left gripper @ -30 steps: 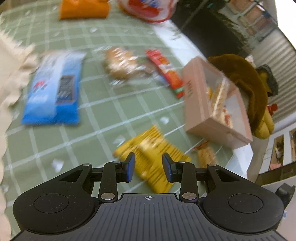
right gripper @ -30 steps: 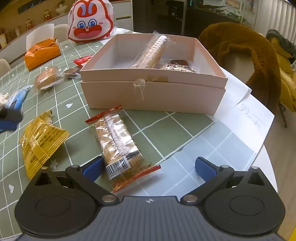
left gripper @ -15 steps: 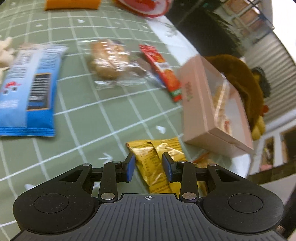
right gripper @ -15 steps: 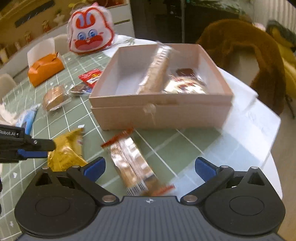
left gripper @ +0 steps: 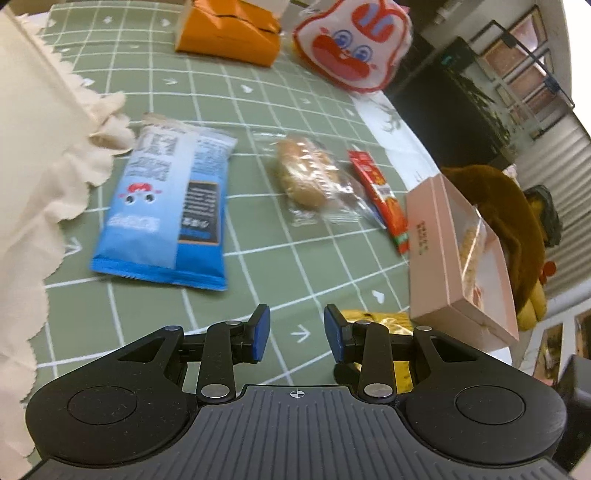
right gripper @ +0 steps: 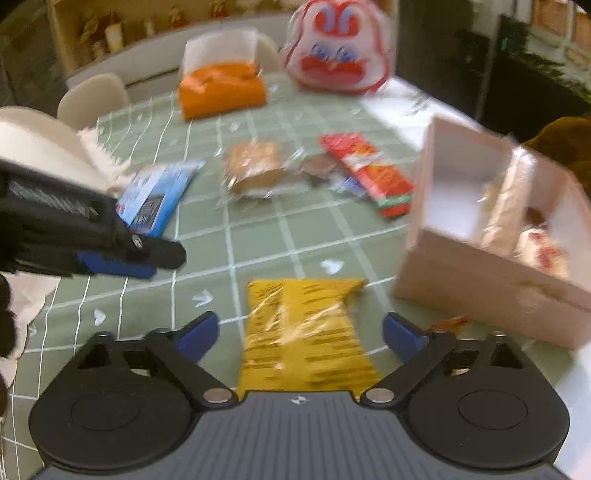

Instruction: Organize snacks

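The right tongs (right gripper: 299,332) straddle a yellow packet (right gripper: 303,332) near the surface's (right gripper: 258,243) near edge; their jaws have just been closing, pads not yet on the wrapper. The left tongs (left gripper: 297,334) hang narrowly parted and empty over bare cloth, beside that packet. The pink box (right gripper: 491,258), snacks inside, sits at the right edge. Mid-surface lie a blue bag (left gripper: 166,206), a bun (left gripper: 308,173) and a red stick (left gripper: 380,195); an orange pack (left gripper: 229,31) and a rabbit bag (left gripper: 351,44) stand at the far edge.

No print is legible; the blue packet (left gripper: 166,206) shows only blurred text.
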Action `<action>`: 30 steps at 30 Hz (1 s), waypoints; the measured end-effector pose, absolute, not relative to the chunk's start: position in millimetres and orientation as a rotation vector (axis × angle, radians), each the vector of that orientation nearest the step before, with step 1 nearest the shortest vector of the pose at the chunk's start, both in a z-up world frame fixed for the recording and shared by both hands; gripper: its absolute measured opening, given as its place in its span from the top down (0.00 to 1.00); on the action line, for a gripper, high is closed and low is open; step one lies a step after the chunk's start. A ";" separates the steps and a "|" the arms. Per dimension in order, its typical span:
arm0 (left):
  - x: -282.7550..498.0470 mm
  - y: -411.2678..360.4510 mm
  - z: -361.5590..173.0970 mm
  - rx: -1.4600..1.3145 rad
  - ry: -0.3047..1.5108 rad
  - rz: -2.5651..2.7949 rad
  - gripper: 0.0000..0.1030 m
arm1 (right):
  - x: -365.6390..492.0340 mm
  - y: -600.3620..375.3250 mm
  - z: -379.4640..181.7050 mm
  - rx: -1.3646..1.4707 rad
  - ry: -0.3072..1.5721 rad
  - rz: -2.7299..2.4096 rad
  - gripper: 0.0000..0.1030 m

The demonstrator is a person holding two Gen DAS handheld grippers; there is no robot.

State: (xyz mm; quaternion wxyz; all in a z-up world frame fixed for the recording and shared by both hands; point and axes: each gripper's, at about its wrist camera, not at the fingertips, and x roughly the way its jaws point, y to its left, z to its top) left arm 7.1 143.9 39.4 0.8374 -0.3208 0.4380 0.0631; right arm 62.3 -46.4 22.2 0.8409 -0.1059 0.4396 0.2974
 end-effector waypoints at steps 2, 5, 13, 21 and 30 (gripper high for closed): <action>4.7 142.8 39.9 -0.666 0.935 0.137 0.64 | 55.2 -42.6 22.9 -0.284 0.912 0.617 0.36; 6.5 133.8 41.1 -0.635 0.951 0.112 0.64 | 44.4 -61.0 40.6 -0.267 0.879 0.623 0.38; 11.1 81.1 34.5 -0.549 1.010 -0.064 0.64 | 53.6 -168.1 57.1 -0.135 0.833 0.364 0.55; 5.4 45.4 35.0 -0.489 1.050 -0.162 0.64 | 54.7 -212.9 55.2 0.055 0.811 0.301 0.42; 3.2 54.6 33.7 -0.522 1.052 -0.124 0.64 | 54.5 -206.7 21.2 0.036 0.931 0.261 0.36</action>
